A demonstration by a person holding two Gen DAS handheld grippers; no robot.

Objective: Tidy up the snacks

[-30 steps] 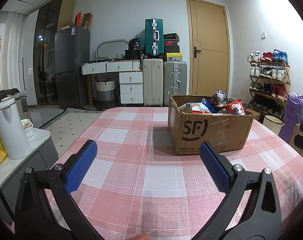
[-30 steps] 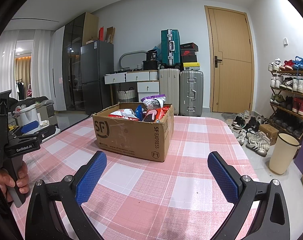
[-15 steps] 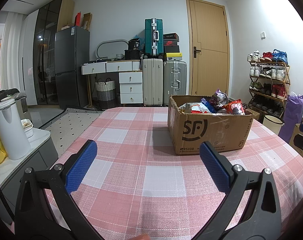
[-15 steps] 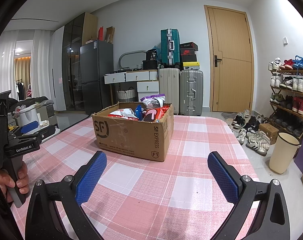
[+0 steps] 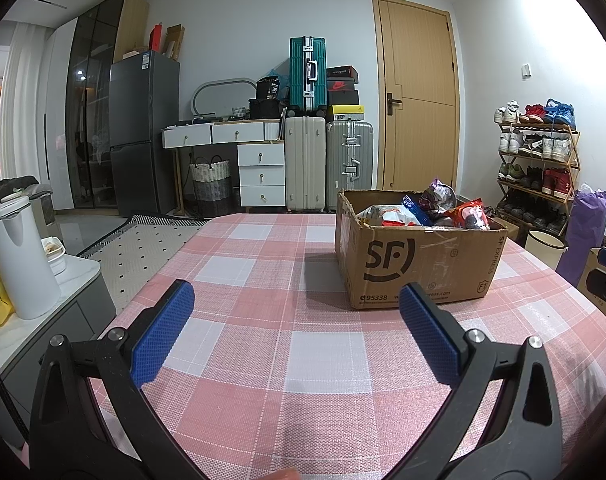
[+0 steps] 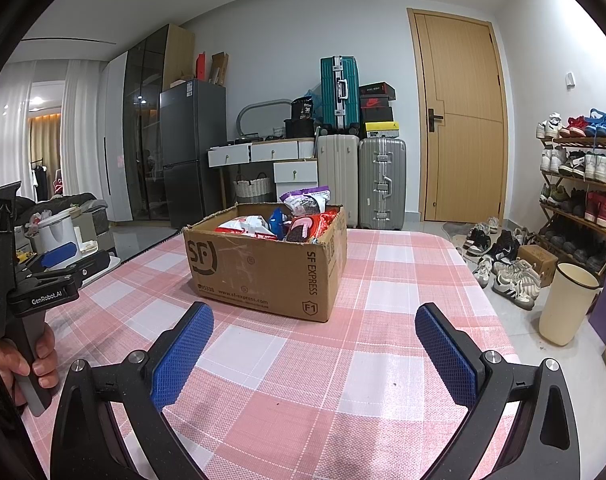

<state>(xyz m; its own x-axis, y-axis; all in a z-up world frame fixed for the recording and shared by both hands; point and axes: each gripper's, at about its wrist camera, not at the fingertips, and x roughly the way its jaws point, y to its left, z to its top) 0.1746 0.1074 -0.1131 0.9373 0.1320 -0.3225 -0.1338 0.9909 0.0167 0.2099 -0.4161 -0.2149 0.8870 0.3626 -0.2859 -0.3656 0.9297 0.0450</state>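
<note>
A brown corrugated cardboard box [image 5: 419,256] with worn, frayed flaps sits right of centre in the left wrist view, packed with crinkly snack bags [image 6: 287,220] in red, white, blue and purple. It rests on a tabletop [image 5: 303,360] covered in woven pink-and-white check cloth. The left gripper [image 5: 295,324] has its textured blue fingers [image 5: 163,332] wide apart, holding nothing. The right gripper [image 6: 315,352] likewise gapes empty. A hand [image 6: 35,364] grips the left handle at lower left.
</note>
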